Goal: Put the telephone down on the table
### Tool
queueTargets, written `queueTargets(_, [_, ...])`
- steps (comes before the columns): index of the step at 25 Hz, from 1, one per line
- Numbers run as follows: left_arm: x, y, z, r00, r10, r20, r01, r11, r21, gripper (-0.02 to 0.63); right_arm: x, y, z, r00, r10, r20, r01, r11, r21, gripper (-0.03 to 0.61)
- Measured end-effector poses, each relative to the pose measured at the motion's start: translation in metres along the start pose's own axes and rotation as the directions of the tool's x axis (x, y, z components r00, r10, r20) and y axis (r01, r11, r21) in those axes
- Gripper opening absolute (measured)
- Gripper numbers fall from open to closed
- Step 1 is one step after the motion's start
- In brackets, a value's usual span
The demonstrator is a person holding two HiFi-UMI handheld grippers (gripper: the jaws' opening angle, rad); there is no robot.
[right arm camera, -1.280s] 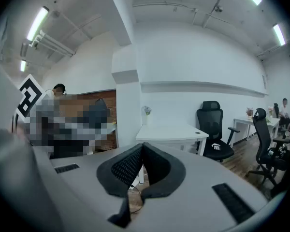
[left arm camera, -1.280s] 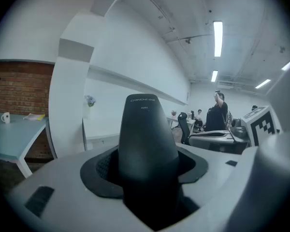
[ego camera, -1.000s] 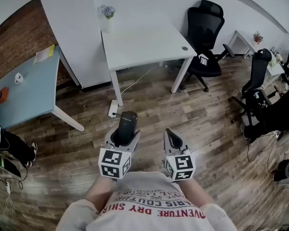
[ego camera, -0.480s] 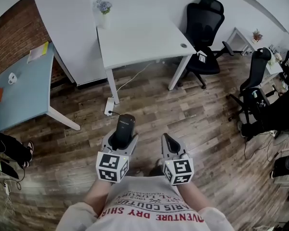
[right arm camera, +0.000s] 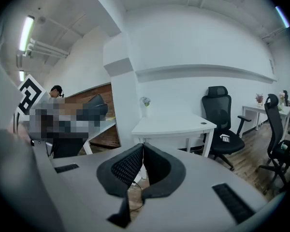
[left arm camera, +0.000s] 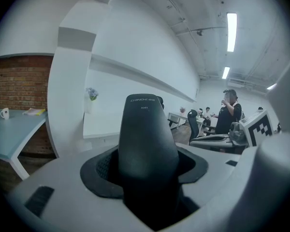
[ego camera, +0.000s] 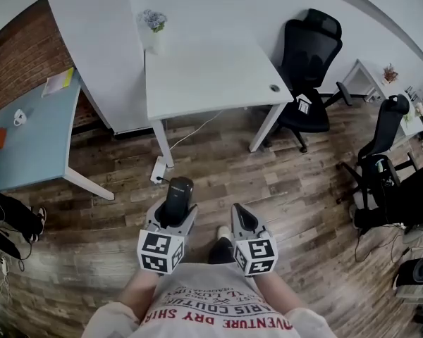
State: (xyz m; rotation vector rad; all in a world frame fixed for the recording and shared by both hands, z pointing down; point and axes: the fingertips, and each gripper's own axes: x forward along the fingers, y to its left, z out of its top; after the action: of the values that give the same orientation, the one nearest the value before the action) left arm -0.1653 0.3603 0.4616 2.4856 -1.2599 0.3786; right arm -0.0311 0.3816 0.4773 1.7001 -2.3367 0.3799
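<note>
My left gripper (ego camera: pixel 173 212) is clamped on the telephone (ego camera: pixel 178 194). It is a black handset, and its lower end sits between my 2 pads. Its long axis runs straight out past my fingertips, ahead and slightly downward. My right gripper (ego camera: pixel 241 215) is pressed closed on nothing, pads meeting at the tips, just beside the left one.

The next move turns on 1 relation: the white table (ego camera: pixel 208 76) lies ahead of my left fingertips, well apart, with bare wooden floor (ego camera: pixel 218 164) between. The handset's far end points roughly at that table's near edge, close to its near left leg. A blue table (ego camera: pixel 35 139) stands off to the left of my fingers, also well apart. I judge the white one the likelier target, since it is in line with the handset. The left gripper must do the placing: carry forward, clear the edge, then lay the handset along its length.

The head view shows the stretch of floor to cross and a mostly bare tabletop, with a small vase (ego camera: pixel 154 30) at its far left corner. The left gripper view shows my pads biting the handset's lower body, but the handset hides much of the table. The right gripper view shows the table whole, with a black chair (right arm camera: pixel 221 117) to its right.
</note>
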Motion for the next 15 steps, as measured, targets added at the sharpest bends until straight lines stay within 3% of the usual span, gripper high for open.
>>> queueTargets(5, [0.054, -0.015, 0.035, 0.999, 0.045, 0.017, -0.045, 0.999, -0.003, 0.295, 0.031, -0.057, 0.022, 0.998, 0.063, -0.006, -0.064, 0.998, -0.006, 0.025])
queueTargets(15, [0.147, -0.045, 0.074, 0.994, 0.107, 0.037, -0.107, 0.994, -0.013, 0.295, 0.073, -0.166, 0.033, 0.993, 0.112, -0.03, -0.112, 0.994, 0.012, 0.025])
